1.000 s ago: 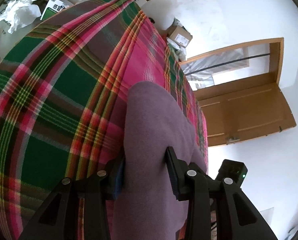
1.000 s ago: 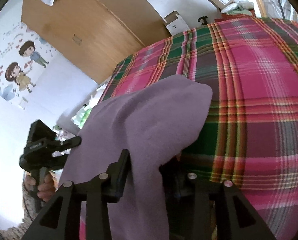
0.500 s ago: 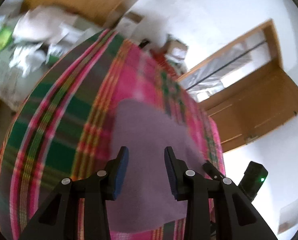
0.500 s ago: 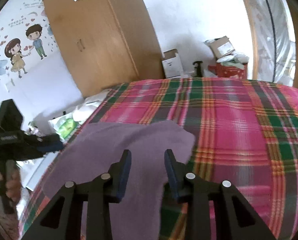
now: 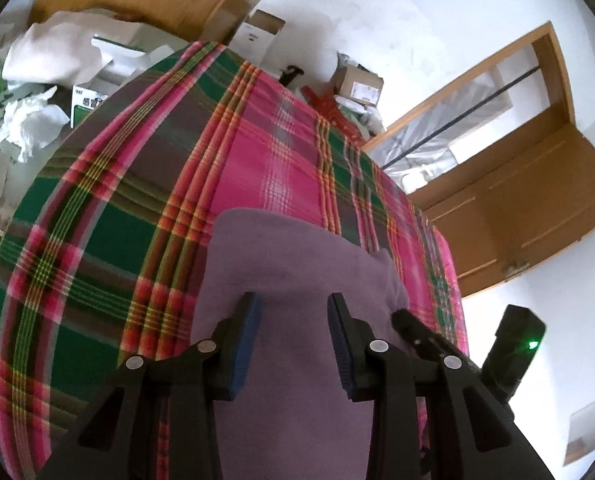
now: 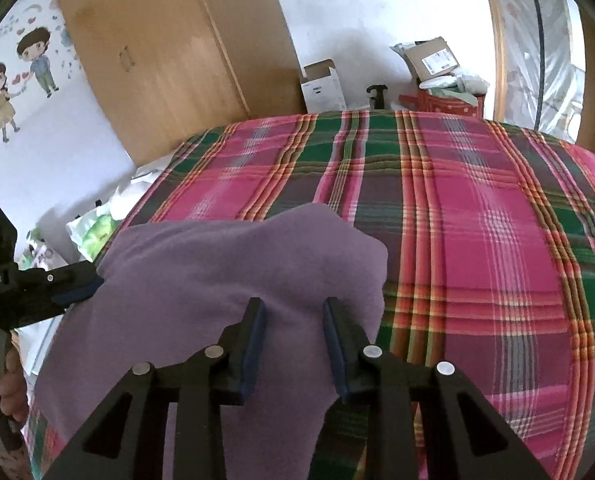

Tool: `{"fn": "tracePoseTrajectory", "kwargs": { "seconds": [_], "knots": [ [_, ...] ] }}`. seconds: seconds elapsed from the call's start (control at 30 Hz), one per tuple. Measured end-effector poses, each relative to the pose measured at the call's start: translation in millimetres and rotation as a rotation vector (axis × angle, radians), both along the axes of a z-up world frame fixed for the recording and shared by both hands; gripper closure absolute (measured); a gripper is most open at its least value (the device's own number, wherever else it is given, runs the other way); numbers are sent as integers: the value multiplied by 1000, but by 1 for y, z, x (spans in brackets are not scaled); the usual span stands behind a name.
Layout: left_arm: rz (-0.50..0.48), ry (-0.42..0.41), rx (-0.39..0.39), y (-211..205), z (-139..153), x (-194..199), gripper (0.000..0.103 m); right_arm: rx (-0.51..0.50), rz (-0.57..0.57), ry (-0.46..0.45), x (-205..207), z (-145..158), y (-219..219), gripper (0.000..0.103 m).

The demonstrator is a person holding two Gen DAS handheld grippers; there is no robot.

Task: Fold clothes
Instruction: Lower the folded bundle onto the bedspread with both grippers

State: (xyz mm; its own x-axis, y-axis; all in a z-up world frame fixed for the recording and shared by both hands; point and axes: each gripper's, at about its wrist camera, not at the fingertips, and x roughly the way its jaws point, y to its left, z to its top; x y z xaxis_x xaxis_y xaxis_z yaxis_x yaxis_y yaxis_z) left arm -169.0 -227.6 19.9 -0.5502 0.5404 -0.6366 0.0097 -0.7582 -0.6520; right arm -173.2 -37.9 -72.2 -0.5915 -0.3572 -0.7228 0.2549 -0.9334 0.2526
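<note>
The purple garment [image 5: 297, 272] lies on the plaid bedspread [image 5: 109, 216], near its close edge, folded into a rough block with one rounded corner toward the far side.

Left gripper [image 5: 294, 312]: jaws parted, nothing pinched between the blue pads; the purple fabric shows in the gap beneath them. Whether the fingertips brush the cloth cannot be told from this angle.

Right gripper [image 6: 293, 314]: jaws apart and they have just been closing — no cloth between the pads, only the garment's top surface [image 6: 233, 264] seen past them. Not gripping.

From the right wrist view the left gripper [image 6: 77, 292] sits at the garment's left edge, with a person's fingers [image 6: 9, 388] wrapped on its handle. From the left wrist view the right gripper's finger [image 5: 417, 332] sits just beside the garment's right edge.

Surroundings — wooden wardrobe [image 6: 169, 52], cartoon wall stickers [image 6: 13, 76], cardboard boxes [image 6: 431, 58] beyond the bed, crumpled white paper [image 5: 29, 124] on the left, wooden door [image 5: 537, 216].
</note>
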Motion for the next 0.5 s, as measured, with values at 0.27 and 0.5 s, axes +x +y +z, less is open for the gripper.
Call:
{"fn": "tracePoseTrajectory", "kwargs": {
  "seconds": [0.27,0.5],
  "knots": [
    [15,33,-80,3,7,27,67,29,-6,46,40,18,0,73],
    [-38,34,-178,13,3,73,67,97,-4,108,85,23,-10,72]
  ]
}}
